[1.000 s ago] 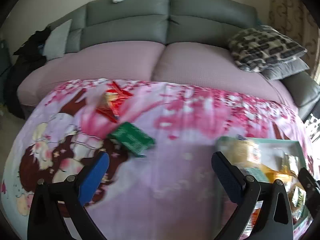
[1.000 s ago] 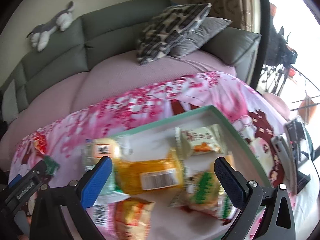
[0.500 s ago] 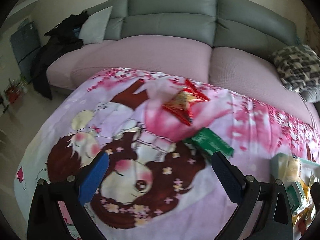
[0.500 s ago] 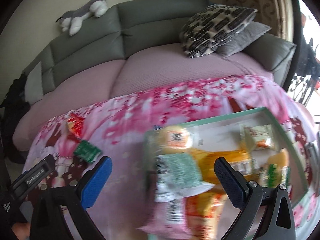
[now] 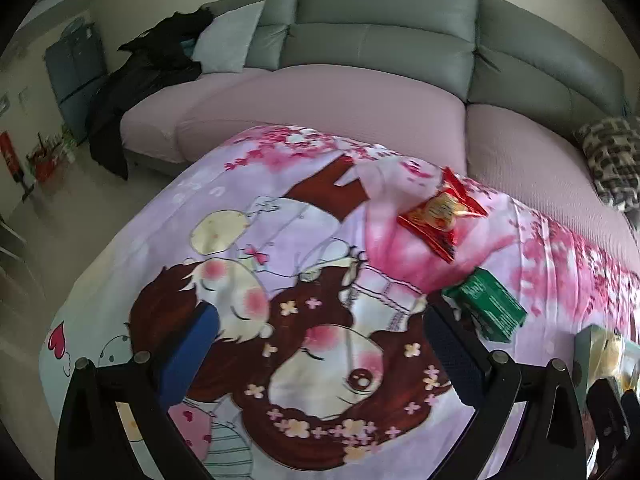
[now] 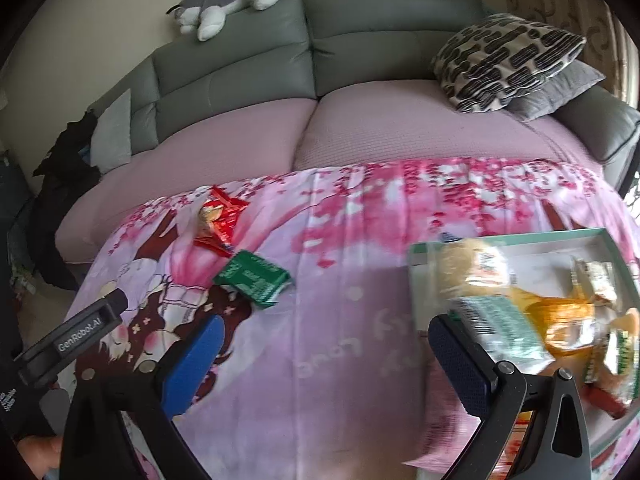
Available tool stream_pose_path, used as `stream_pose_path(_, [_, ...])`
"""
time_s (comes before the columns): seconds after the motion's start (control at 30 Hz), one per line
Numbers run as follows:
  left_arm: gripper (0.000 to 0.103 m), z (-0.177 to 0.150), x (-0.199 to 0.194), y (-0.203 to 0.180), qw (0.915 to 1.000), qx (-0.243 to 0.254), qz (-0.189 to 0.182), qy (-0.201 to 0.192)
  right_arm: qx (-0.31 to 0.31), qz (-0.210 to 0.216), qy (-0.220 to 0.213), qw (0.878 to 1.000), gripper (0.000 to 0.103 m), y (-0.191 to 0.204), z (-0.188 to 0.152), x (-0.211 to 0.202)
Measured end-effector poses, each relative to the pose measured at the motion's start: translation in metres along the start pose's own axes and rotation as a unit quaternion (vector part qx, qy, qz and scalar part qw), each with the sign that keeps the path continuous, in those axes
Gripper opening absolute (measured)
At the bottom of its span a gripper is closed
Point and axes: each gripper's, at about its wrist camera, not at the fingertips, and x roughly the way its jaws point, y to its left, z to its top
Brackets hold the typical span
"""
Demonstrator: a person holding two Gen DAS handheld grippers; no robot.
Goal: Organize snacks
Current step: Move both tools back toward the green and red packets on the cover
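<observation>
- Right wrist view: a green-rimmed tray (image 6: 516,237) lies on the pink cartoon cloth (image 6: 352,304), holding several packets, among them a bread packet (image 6: 472,268) and an orange packet (image 6: 560,312).
- Outside the tray, a red snack packet (image 6: 218,222) and a green snack packet (image 6: 253,277) lie near each other on the cloth.
- Right gripper (image 6: 322,364) has its fingers spread, holding nothing.
- Left gripper (image 5: 320,354) is likewise spread wide and empty over the cloth, the green packet just beyond its right finger.

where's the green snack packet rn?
Green snack packet lies on the pink printed cloth, left of the tray, just below the red snack packet.
</observation>
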Motion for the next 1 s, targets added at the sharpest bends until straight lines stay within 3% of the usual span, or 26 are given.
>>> stream_pose_path(0.37, [0.102, 0.0, 0.019, 0.019, 0.9996, -0.017, -0.008, 0.02, -0.053, 0.012, 0.016, 0.998, 0.103, 0.037, -0.006, 0.038])
stream_pose_path(0.87, [0.102, -0.004, 0.069, 0.016, 0.9951, -0.005, -0.048, 0.086, -0.075, -0.011, 0.071, 0.995, 0.103, 0.038, -0.016, 0.077])
stream_pose_path(1.0, [0.102, -0.003, 0.072, 0.02, 0.9952, 0.002, -0.04, 0.09, -0.085, -0.011, 0.074, 0.994, 0.103, 0.044, -0.014, 0.08])
